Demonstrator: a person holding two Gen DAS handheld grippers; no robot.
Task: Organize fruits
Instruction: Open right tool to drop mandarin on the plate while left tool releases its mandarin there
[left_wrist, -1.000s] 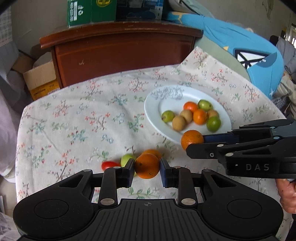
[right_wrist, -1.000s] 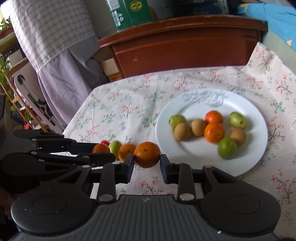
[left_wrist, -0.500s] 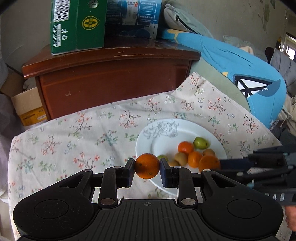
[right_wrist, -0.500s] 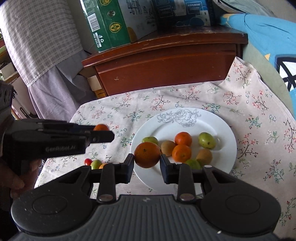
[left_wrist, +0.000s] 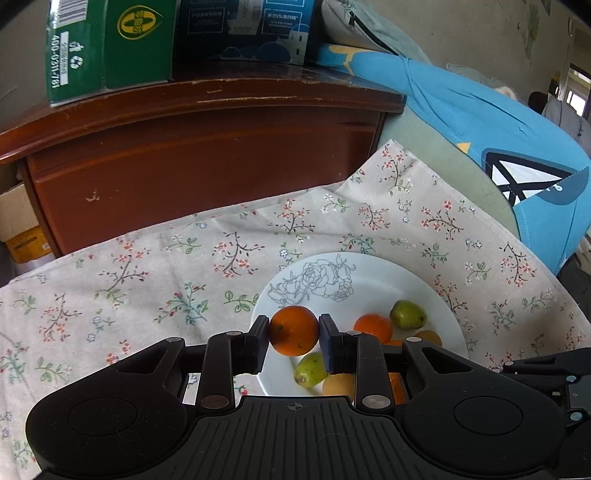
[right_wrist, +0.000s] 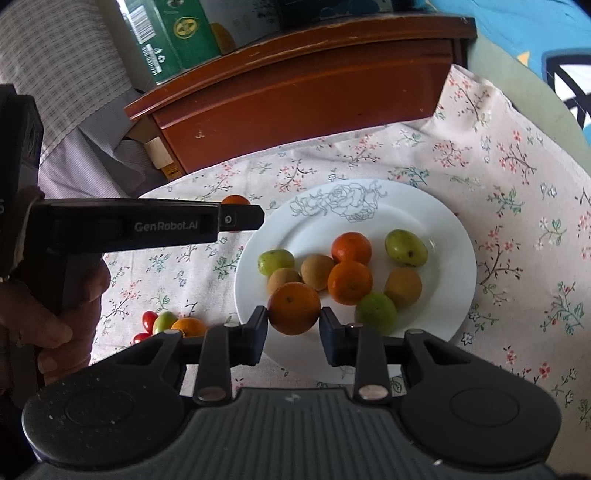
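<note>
each claw carried an orange toward the plate (right_wrist: 458, 236)

left gripper (left_wrist: 293, 338) pinched its orange (left_wrist: 293, 330) at mid-girth; right gripper (right_wrist: 293, 319) looked barely loosened around its orange (right_wrist: 294, 308); firm, round fruit probably rolls.

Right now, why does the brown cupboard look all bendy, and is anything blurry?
Left wrist view: the fisheye lens bows the cupboard top; the held orange is sharp. Right wrist view: the cupboard bends and tilts, the plate shows soft shadows under the fruit, and nothing looks blurry.
</note>
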